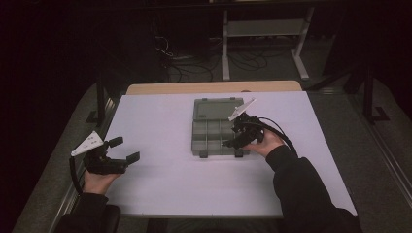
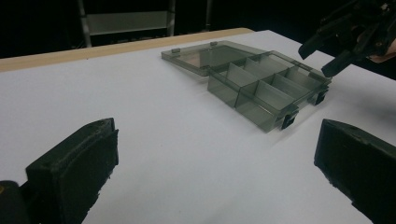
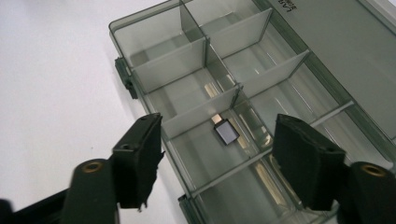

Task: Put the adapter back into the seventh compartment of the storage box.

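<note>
A smoky clear compartment box (image 1: 212, 132) lies mid-table with its lid (image 1: 214, 109) folded flat behind it. My right gripper (image 1: 232, 137) hovers over the box's front right corner, open, and nothing is between its jaws. In the right gripper view the gripper (image 3: 218, 140) looks down into the box (image 3: 187, 56), where a small dark metal-tipped piece (image 3: 226, 132) lies on a compartment floor between the two jaws, untouched. My left gripper (image 1: 125, 149) rests open and empty at the table's left edge. In its own view that gripper (image 2: 215, 163) faces the box (image 2: 243, 100) and the right gripper (image 2: 318, 59).
The box sits on a white tabletop (image 1: 160, 184) with a wooden strip (image 1: 214, 87) along its far edge. Behind the table are a metal stand (image 1: 262, 34) and loose cables (image 1: 184, 63) on a dark floor.
</note>
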